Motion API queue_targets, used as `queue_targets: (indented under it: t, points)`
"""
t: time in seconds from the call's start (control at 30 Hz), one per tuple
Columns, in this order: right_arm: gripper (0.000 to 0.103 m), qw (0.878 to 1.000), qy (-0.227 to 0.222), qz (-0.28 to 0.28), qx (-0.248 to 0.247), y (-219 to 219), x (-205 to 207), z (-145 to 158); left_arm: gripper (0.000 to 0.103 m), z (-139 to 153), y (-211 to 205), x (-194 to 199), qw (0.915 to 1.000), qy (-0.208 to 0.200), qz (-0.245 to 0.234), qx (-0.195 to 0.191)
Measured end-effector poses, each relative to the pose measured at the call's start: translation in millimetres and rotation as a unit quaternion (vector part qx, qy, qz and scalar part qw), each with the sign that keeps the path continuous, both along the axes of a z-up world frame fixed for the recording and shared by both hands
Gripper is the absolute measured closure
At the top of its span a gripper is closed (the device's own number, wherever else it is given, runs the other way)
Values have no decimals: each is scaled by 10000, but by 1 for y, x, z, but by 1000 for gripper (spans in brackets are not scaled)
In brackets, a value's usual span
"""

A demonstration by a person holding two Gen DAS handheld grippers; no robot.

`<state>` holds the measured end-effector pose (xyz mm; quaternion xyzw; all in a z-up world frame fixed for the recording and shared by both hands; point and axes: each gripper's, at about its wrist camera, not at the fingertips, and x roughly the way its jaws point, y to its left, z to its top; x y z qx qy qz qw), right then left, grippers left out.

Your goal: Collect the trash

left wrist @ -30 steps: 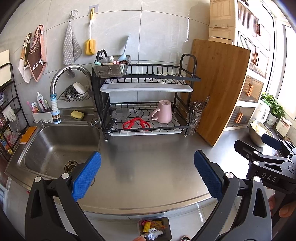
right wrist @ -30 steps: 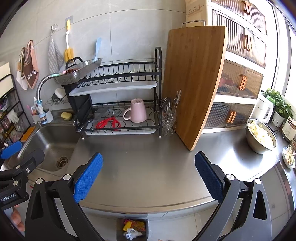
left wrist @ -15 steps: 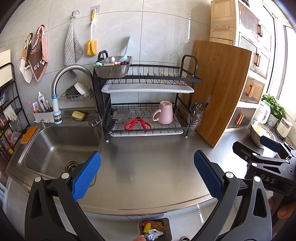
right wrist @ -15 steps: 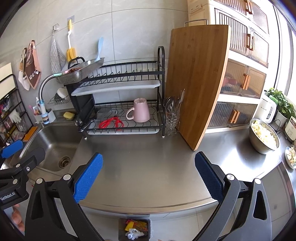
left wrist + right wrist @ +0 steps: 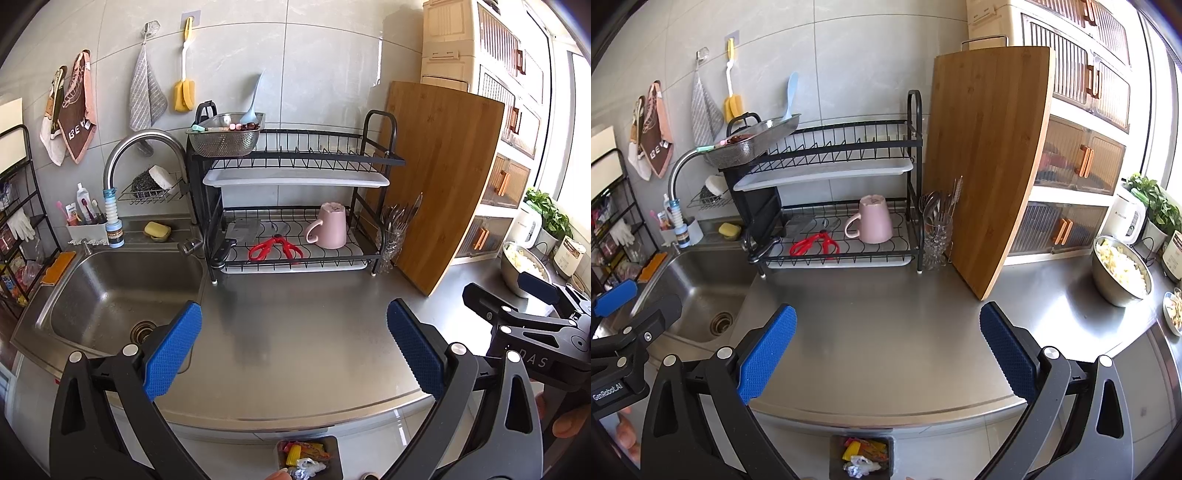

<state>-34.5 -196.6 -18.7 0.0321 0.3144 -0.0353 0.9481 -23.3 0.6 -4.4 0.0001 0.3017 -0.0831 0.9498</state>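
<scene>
A small dark trash bin point(image 5: 307, 458) with colourful wrappers and crumpled white paper stands on the floor below the counter's front edge; it also shows in the right wrist view point(image 5: 861, 458). My left gripper point(image 5: 293, 349) is open and empty above the steel counter point(image 5: 295, 332). My right gripper point(image 5: 886, 349) is open and empty too, to the right of the left one. The right gripper's body point(image 5: 532, 325) shows at the right of the left wrist view, and the left gripper's body point(image 5: 624, 332) at the left of the right wrist view. No loose trash shows on the counter.
A sink point(image 5: 110, 295) lies at the left. A black dish rack point(image 5: 295, 206) holds a pink mug point(image 5: 330, 225) and red scissors point(image 5: 275, 249). A wooden cutting board point(image 5: 439, 181) leans beside it. A steel bowl of food point(image 5: 1121, 271) stands at the right.
Both grippers have drawn slightly back and up from the counter; the scene has shifted a little in both views. Both stay open and empty.
</scene>
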Motion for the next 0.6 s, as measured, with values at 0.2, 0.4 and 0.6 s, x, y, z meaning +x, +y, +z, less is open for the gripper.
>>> queue_targets:
  t: [0.2,0.4,0.6]
  points:
    - [3,10000,-8,38,2,1,1,1,8,0,-1,-1,10000,0,6,16]
    - [3,10000,-33,49,-16,2,-2,3,8,3,0,-3,10000,-34,27,7]
    - [3,10000,-38,53,-4,1,-2,3,8,3,0,-5,10000,-42,25,15]
